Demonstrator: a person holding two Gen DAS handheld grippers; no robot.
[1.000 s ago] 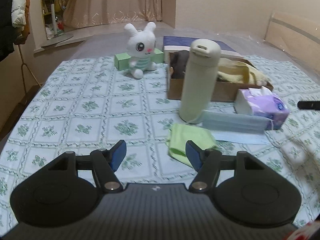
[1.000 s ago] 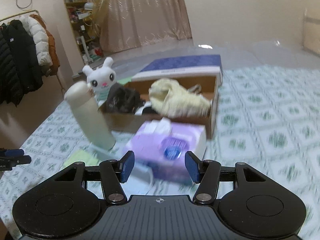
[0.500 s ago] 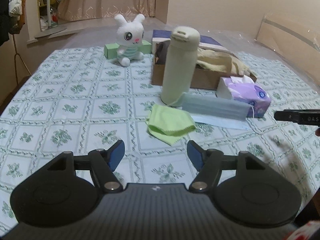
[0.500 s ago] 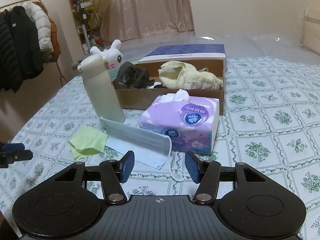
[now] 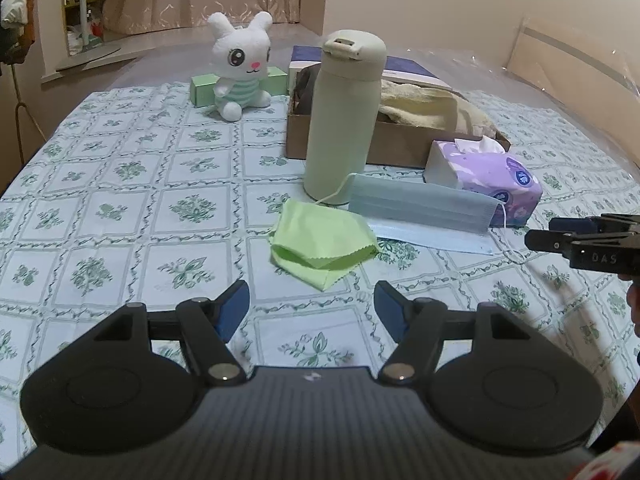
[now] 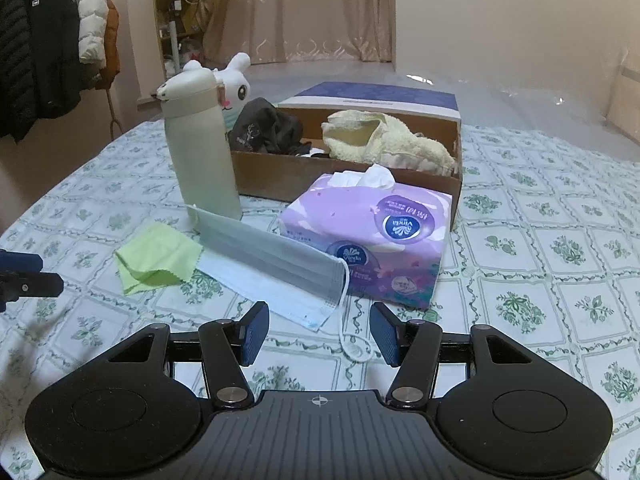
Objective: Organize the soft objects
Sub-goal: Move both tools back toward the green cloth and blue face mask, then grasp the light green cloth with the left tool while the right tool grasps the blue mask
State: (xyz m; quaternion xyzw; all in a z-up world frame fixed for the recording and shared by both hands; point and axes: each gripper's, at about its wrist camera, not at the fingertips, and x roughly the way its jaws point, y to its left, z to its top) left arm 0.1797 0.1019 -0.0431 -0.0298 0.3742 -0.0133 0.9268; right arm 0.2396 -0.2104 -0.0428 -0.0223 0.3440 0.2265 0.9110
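Note:
A green cloth (image 5: 322,242) (image 6: 154,258) lies crumpled on the patterned tablecloth. A blue face mask (image 5: 420,210) (image 6: 272,266) leans against a purple tissue pack (image 5: 484,178) (image 6: 372,236). A white plush rabbit (image 5: 240,66) (image 6: 234,84) sits at the back. A cardboard box (image 5: 332,140) (image 6: 344,182) holds a cream towel (image 6: 384,142) and a dark garment (image 6: 268,128). My left gripper (image 5: 311,306) is open and empty, just short of the green cloth. My right gripper (image 6: 319,332) is open and empty, just short of the mask's near corner.
A tall pale green flask (image 5: 344,120) (image 6: 202,148) stands upright in front of the box, touching the mask. A small green box (image 5: 206,88) sits behind the rabbit. A blue-lidded box (image 6: 372,96) lies behind the cardboard box. Coats (image 6: 48,40) hang at left.
Both grippers have moved in closer over the table; the left now faces the green cloth, the right the mask. Both stayed open. No object has moved.

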